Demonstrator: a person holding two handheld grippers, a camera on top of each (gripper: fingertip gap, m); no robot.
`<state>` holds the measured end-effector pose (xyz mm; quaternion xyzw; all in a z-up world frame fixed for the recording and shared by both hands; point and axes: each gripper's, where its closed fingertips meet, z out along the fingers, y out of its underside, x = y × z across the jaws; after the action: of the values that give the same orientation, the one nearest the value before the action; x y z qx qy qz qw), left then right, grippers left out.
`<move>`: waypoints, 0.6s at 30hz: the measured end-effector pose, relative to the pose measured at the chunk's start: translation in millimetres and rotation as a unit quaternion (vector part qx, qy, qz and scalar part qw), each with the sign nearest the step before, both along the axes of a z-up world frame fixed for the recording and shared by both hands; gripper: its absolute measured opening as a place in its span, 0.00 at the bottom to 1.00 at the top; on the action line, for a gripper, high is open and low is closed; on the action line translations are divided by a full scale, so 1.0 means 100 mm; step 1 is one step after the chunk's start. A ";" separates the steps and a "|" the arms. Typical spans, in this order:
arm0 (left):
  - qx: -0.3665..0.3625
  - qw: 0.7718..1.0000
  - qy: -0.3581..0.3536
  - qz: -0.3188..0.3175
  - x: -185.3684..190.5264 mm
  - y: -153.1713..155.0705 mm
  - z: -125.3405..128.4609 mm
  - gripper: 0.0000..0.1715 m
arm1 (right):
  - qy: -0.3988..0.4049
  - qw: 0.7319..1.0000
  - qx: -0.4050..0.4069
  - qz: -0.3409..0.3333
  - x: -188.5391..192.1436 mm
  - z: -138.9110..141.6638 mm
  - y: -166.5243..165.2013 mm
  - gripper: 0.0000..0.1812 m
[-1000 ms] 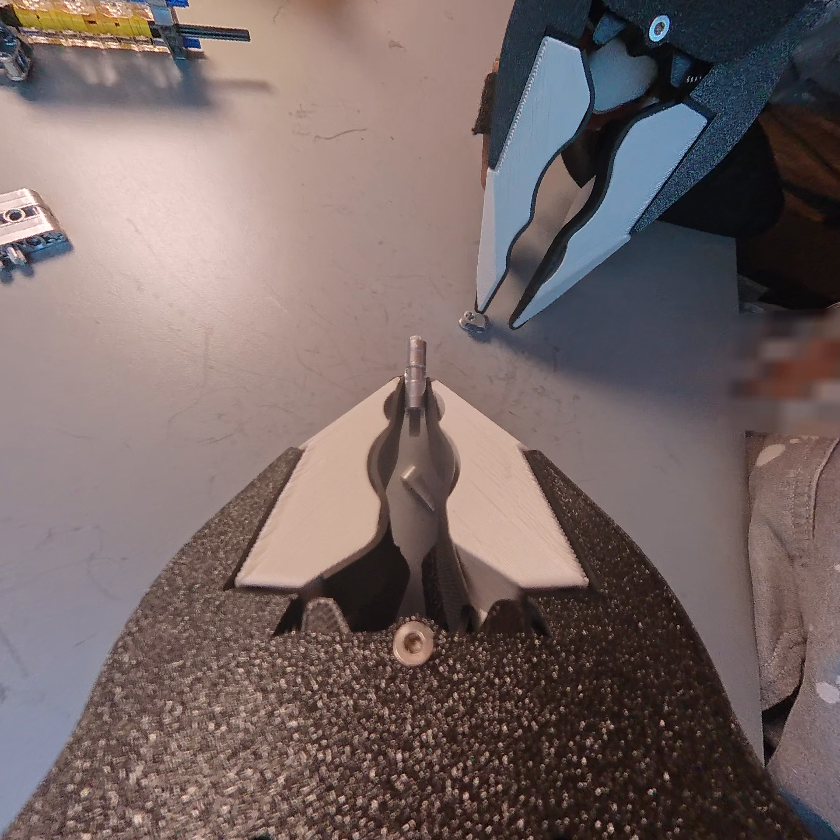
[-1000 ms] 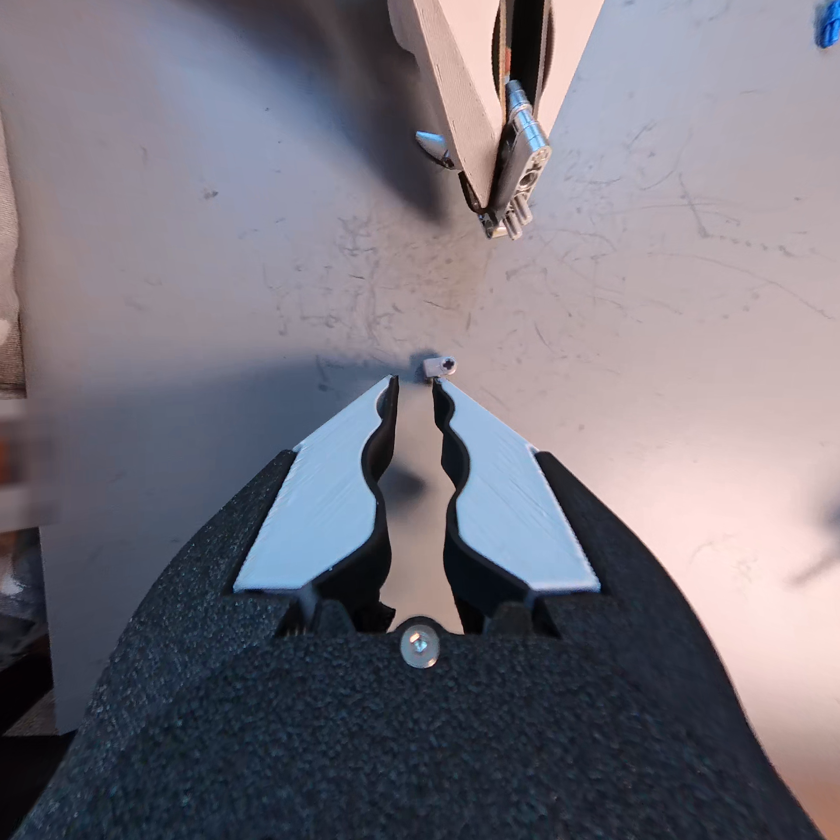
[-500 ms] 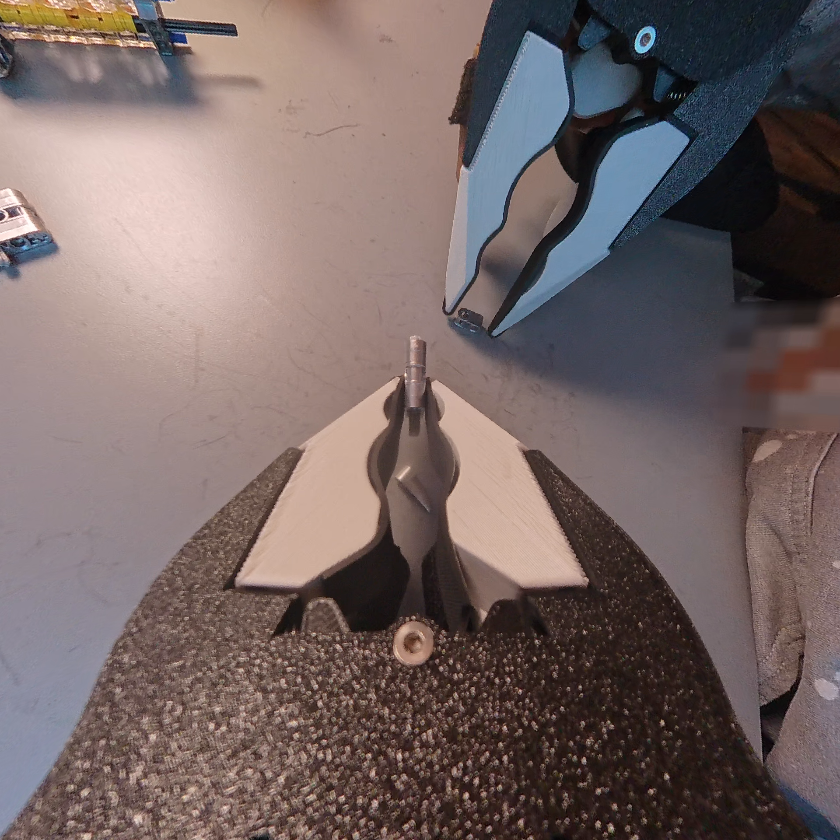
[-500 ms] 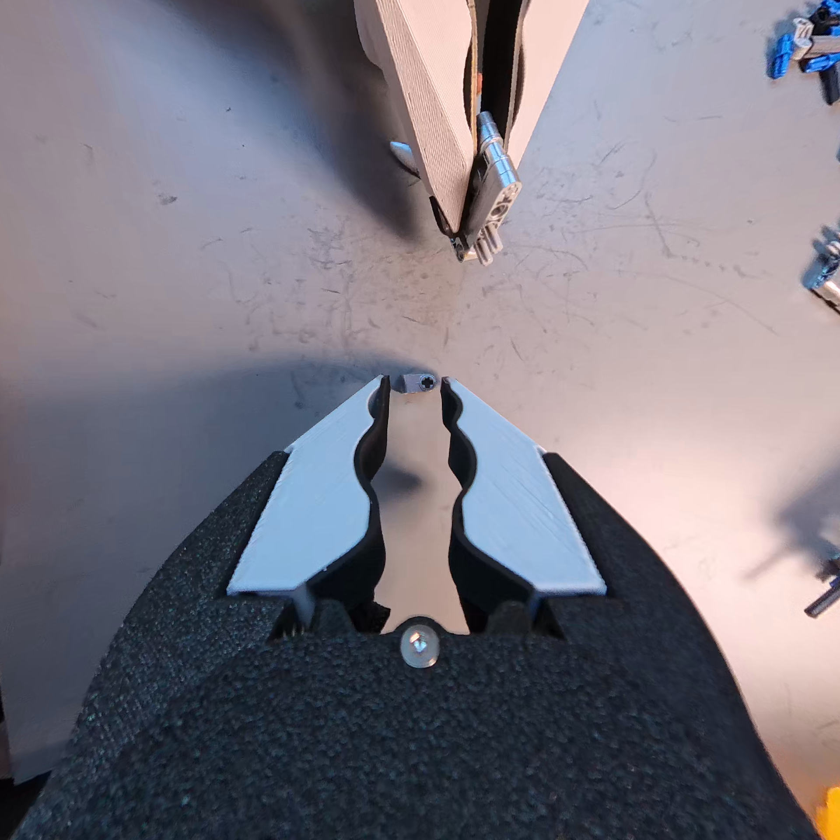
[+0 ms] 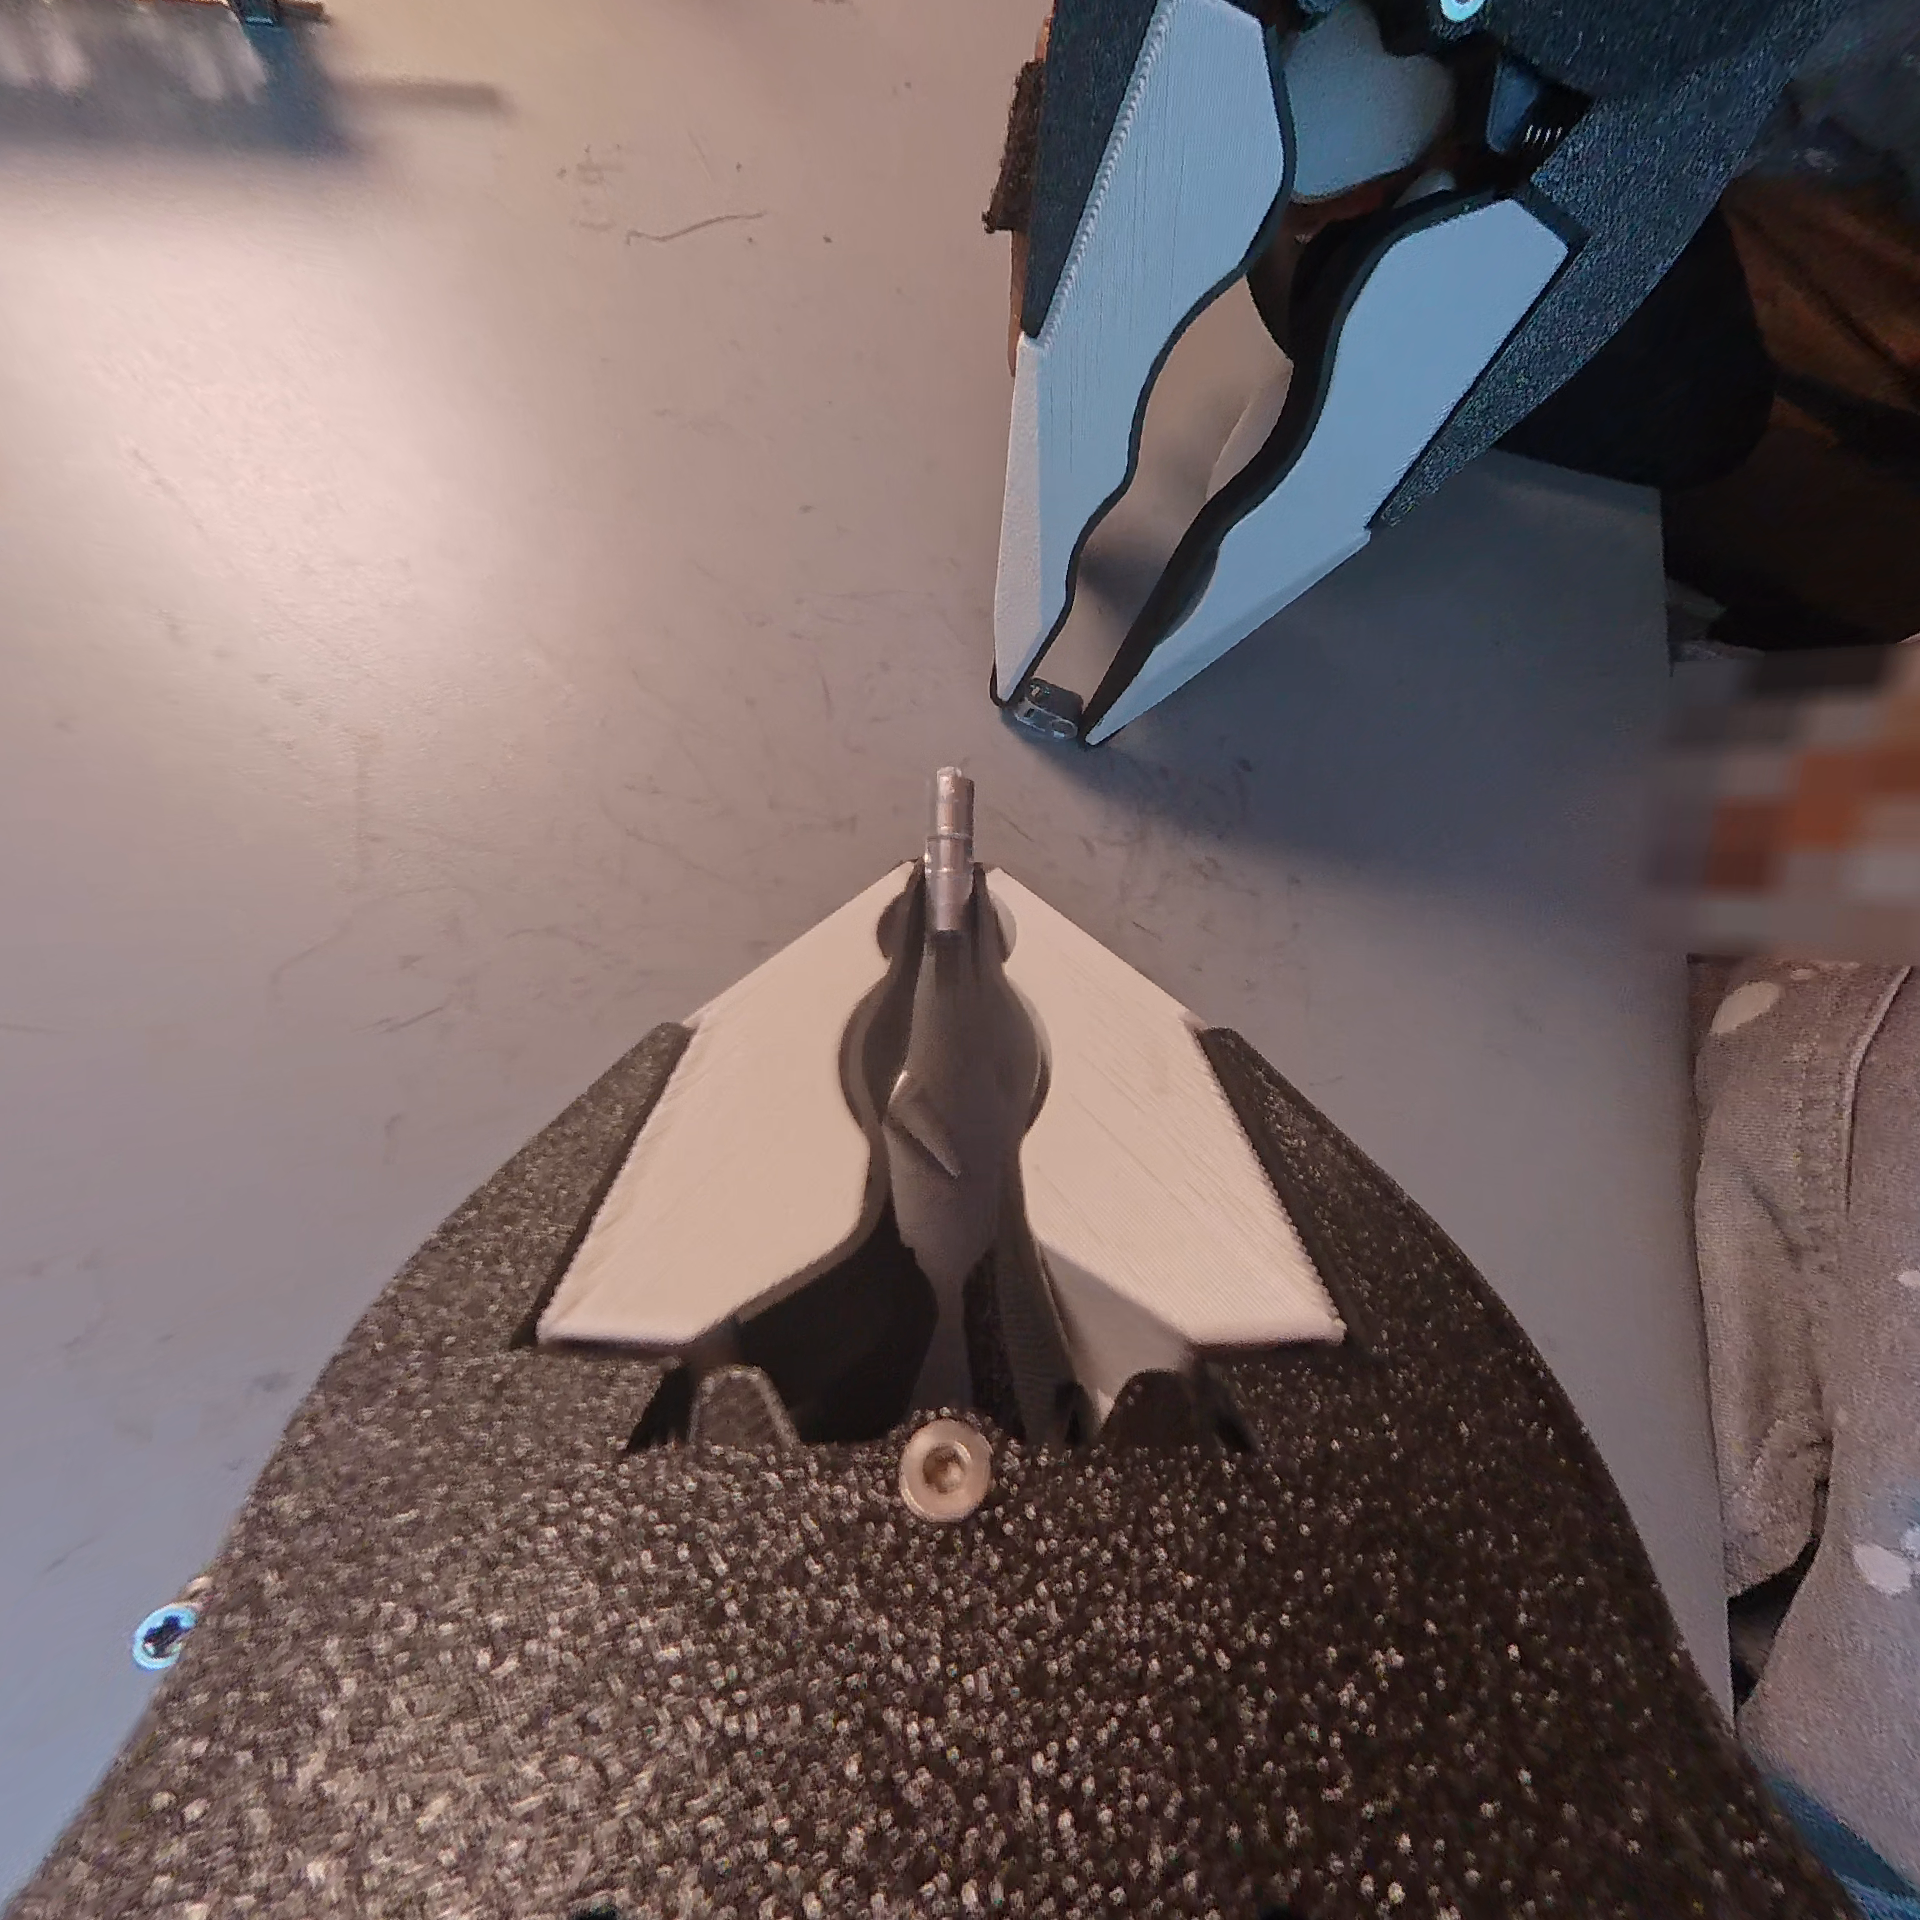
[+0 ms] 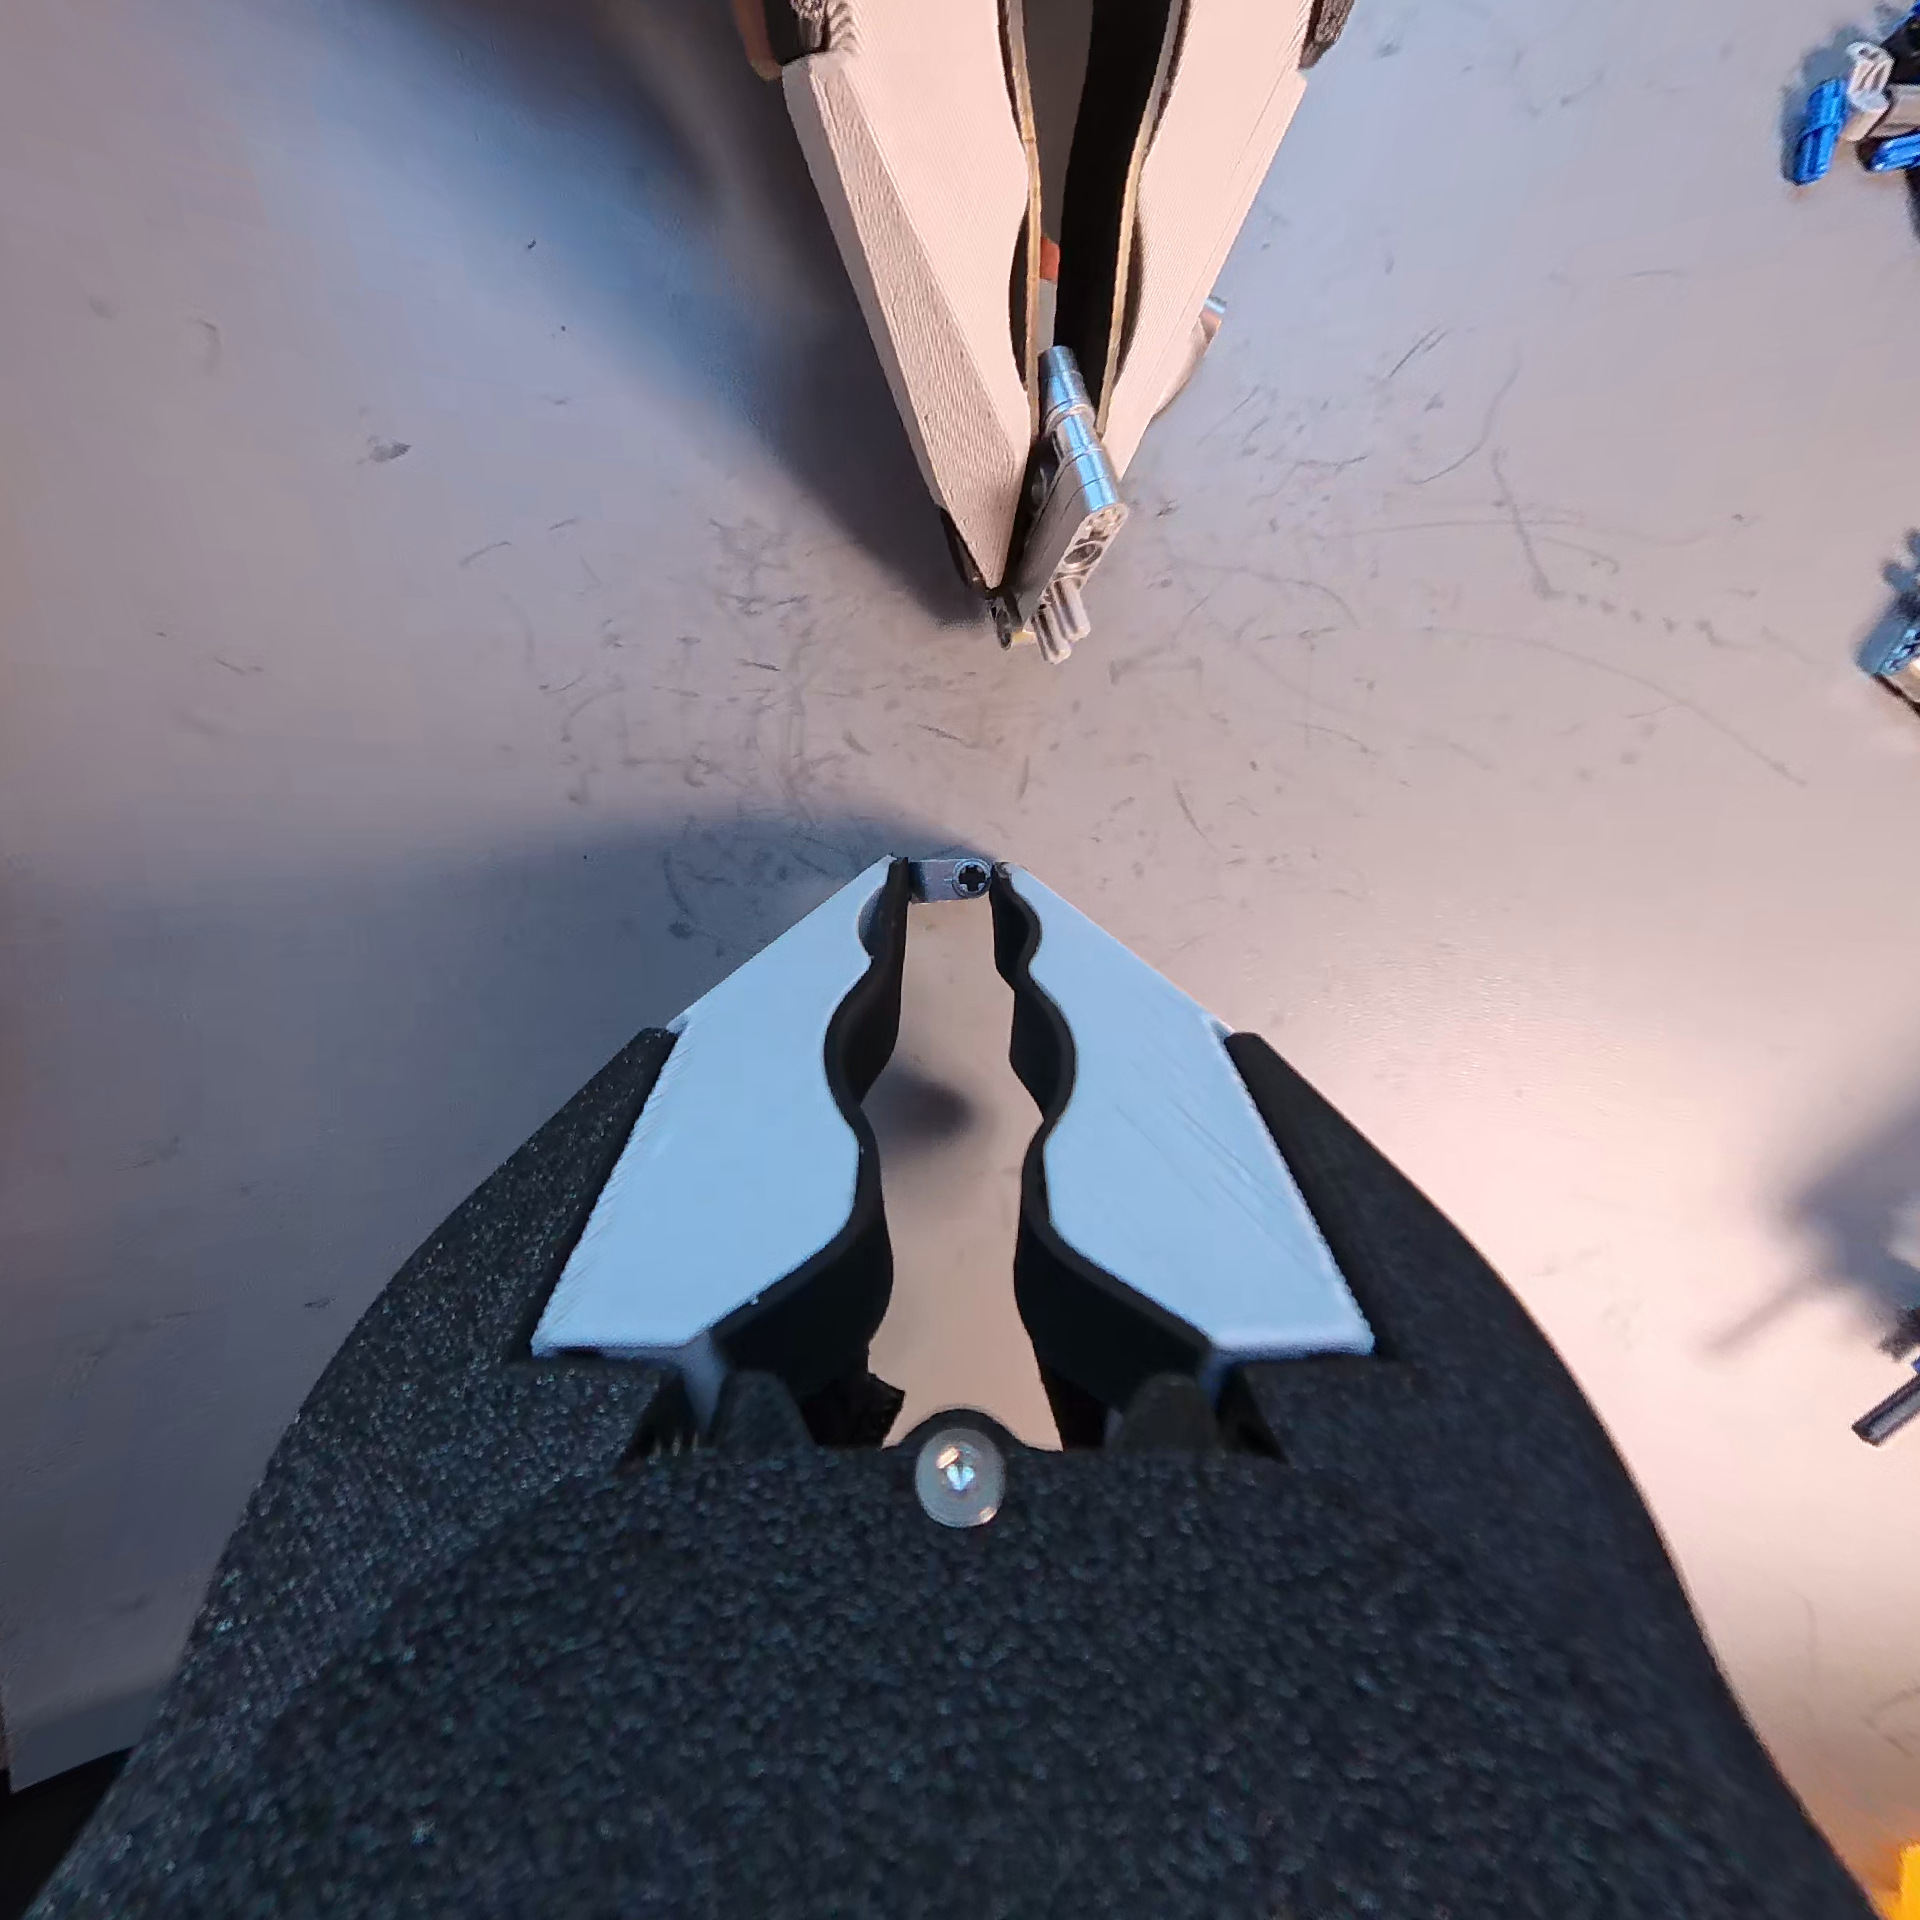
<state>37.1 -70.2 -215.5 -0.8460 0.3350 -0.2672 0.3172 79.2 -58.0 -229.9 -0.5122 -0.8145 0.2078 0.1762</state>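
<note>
Fingers now flanking small connector point(image 6: 958, 881).

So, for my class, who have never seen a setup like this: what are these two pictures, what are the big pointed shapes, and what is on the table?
Each picture comes from a camera on a hand-held gripper, looking forward along its two jaws. A person holds one in each hand; the two face each other.

In the left wrist view, the left gripper at the bottom is shut on a grey block with a peg at its end. The right wrist view shows the same block from the front.

The right gripper has its tips on the grey table, one on each side of a small grey connector. Whether it is gripped yet, I cannot tell.

Blue parts lie at the far right.
</note>
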 end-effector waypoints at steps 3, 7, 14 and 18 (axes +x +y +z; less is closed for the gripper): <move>-0.002 1.000 -0.003 -0.001 0.01 0.00 0.00 0.03 | 0.007 1.000 -0.006 0.000 0.00 0.00 0.00 0.08; -0.008 0.999 -0.037 -0.005 0.06 -0.02 0.07 0.03 | 0.039 0.998 -0.045 -0.012 -0.02 0.06 0.00 0.08; -0.012 0.989 -0.145 -0.018 0.14 -0.04 0.35 0.03 | 0.197 0.959 -0.202 -0.016 -0.17 0.60 -0.09 0.08; -0.013 0.979 -0.200 -0.031 0.17 -0.07 0.51 0.03 | 0.244 0.929 -0.279 -0.022 -0.21 0.78 -0.09 0.08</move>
<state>54.2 -76.9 -164.7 -0.7687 0.2873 -0.4448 0.3587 57.8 -66.9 -152.1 -0.4920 -0.6440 0.5411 0.2245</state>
